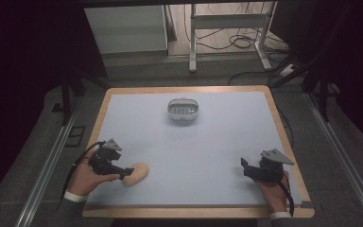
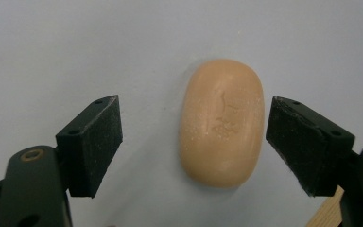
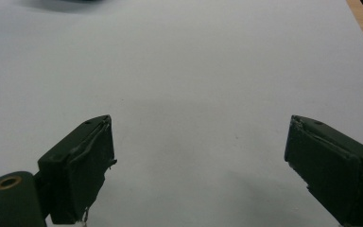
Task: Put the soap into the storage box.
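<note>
1. Soap bar (image 2: 221, 124), peach in colour and oval, is seen lying flat on the pale blue table mat (image 1: 208, 142), near the front left corner and close to the wooden table edge (image 1: 194, 211).
2. The left gripper (image 2: 194, 142) is held over the bar with its jaws wide apart, one on each side of the bar; the right jaw is just beside the bar's long side, while a clear gap is left at the other jaw. No contact can be confirmed.
3. The step in hand is judged to be the approach for grasping: the jaws are placed around the bar but not closed yet.
4. For the next move, a small shift is probably needed so that the bar is centred between the pads, and then the jaws should be closed across the short width. A slow squeeze is advised, because a soap surface may be slippery.
5. In the left gripper view the long axis of the bar runs away from the camera, parallel to the jaws. In the high view the long axis is seen slightly slanted, from front left to back right.
6. The right gripper (image 3: 198, 161) is kept wide open as well, over bare mat at the front right, with nothing between its jaws.
7. A small white soap dish (image 1: 183, 109) stands at the far middle of the mat, well apart from the bar; it is supposed to be the place where the bar belongs.
</note>
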